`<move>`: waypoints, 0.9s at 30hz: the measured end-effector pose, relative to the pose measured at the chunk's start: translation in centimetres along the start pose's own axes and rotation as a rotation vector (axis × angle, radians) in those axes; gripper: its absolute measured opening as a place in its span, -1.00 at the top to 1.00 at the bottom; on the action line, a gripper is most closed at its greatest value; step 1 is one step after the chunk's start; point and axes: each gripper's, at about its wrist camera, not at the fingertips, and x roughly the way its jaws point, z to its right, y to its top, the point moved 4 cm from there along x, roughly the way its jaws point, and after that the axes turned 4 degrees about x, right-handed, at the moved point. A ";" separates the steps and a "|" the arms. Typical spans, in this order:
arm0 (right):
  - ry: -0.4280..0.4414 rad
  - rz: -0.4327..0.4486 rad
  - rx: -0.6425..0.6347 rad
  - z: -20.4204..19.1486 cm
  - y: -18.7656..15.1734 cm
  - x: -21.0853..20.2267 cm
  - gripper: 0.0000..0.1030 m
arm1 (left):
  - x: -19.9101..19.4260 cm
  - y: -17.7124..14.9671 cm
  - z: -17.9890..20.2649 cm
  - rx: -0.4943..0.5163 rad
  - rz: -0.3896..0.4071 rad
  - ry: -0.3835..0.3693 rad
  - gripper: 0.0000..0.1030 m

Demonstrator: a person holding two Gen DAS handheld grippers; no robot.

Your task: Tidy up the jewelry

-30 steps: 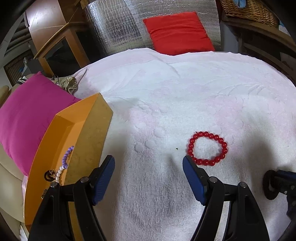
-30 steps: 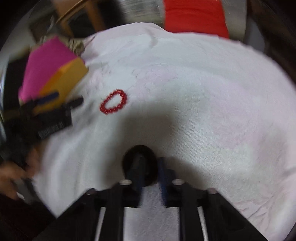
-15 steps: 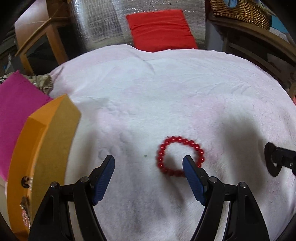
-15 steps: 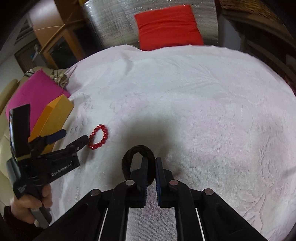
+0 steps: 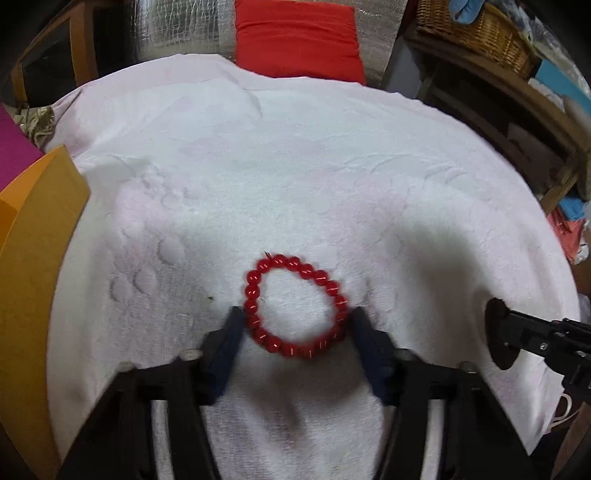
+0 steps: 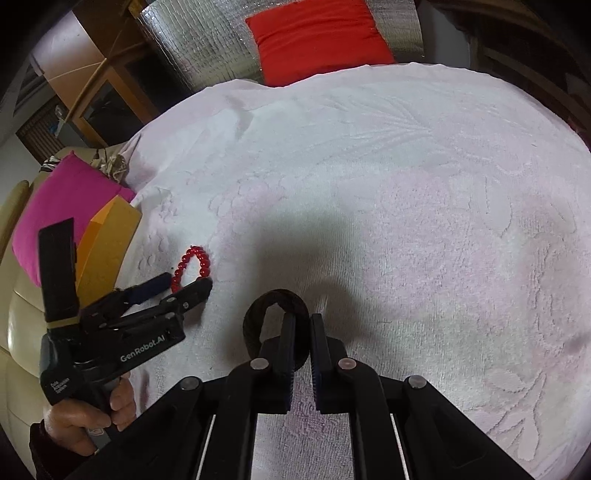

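Right wrist alone shows right tongs (image 6: 301, 332) pinching black ring (image 6: 275, 299); left tongs (image 5: 295, 325) spread around red bracelet (image 5: 295, 306).

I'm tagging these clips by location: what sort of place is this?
Probably a lived-in room at home, not a lab: a white embossed towel serves as the work surface, red and pink cushions sit beside it, and a wicker basket stands on wooden shelving.

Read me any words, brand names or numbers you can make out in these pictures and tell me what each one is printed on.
"GenRobot.AI": white lettering on the black body of the left hand-held gripper, seen in the right wrist view.
Small white print lower on that same body, near the hand: too small to read.
No other text is readable on the red bead bracelet, the orange box or the white towel.
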 end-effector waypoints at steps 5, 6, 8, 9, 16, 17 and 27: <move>0.000 0.004 -0.001 -0.1 -0.1 0.0 0.84 | -0.3 0.2 0.6 0.001 0.028 -0.023 0.62; 0.000 0.004 -0.001 -0.1 0.0 0.0 0.84 | -0.3 0.2 0.5 -0.006 0.031 -0.025 0.62; -0.001 0.009 0.000 0.0 0.0 -0.1 0.84 | -0.5 0.0 0.3 -0.015 0.039 -0.020 0.62; -0.002 0.011 0.001 0.0 0.0 -0.2 0.84 | -0.6 0.0 0.2 -0.017 0.043 -0.017 0.62; 0.005 0.027 0.006 -0.1 0.2 -0.4 0.84 | -2.7 -0.1 0.3 -0.010 0.093 -0.006 0.62; 0.006 0.030 0.005 -0.2 0.2 -0.4 0.84 | -3.1 -0.2 0.4 -0.002 0.102 0.006 0.62; 0.000 0.039 0.003 -0.4 0.1 -0.3 0.84 | -6.6 -0.7 1.5 0.069 0.172 0.145 0.62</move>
